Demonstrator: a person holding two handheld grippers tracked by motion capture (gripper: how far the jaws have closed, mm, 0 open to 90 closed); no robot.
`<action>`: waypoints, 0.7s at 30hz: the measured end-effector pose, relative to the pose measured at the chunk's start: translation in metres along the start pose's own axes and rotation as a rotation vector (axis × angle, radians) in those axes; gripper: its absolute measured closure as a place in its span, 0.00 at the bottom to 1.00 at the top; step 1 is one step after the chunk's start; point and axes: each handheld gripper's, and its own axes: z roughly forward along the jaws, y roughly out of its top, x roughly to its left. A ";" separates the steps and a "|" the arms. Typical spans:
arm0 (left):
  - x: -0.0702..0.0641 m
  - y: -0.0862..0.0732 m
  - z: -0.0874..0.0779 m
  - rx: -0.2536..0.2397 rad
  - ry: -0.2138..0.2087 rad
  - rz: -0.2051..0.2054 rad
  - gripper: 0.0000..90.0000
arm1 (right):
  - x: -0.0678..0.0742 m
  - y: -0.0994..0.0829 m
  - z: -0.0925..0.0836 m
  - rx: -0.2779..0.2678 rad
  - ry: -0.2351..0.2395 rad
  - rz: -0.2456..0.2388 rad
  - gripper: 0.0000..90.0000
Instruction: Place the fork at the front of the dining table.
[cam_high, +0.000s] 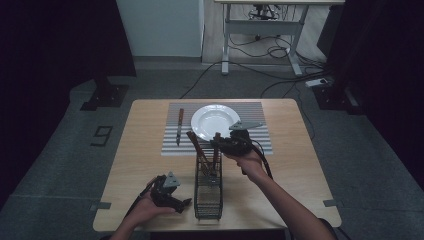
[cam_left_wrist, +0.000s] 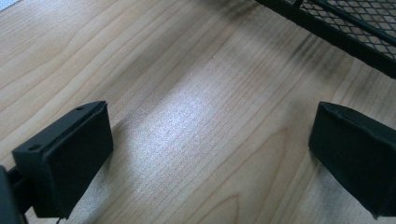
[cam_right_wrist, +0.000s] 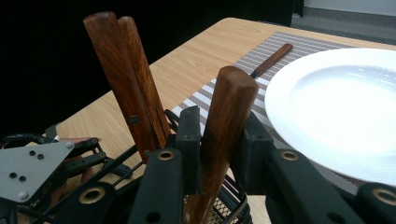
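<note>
Above the black wire-mesh basket (cam_high: 208, 187) on the pale wooden surface (cam_high: 145, 150), a brown wooden utensil handle (cam_right_wrist: 224, 126) standing in it is clamped by the right claw (cam_right_wrist: 218, 140). Beside the basket, the left claw (cam_left_wrist: 210, 154) is held apart, nothing between its jaws.

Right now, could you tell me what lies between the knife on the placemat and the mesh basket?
In the high view, striped placemat and a strip of bare wooden table lie between the knife and the mesh basket.
</note>
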 end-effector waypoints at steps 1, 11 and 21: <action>0.000 0.000 0.000 0.000 -0.001 0.000 0.00 | 0.000 0.000 0.000 -0.003 0.002 0.002 0.84; 0.000 0.000 0.000 -0.001 -0.002 0.001 0.00 | 0.001 0.006 -0.011 -0.051 0.023 0.008 0.89; 0.000 0.000 0.000 0.000 -0.003 0.002 0.00 | 0.003 0.014 -0.026 -0.098 0.035 -0.004 0.89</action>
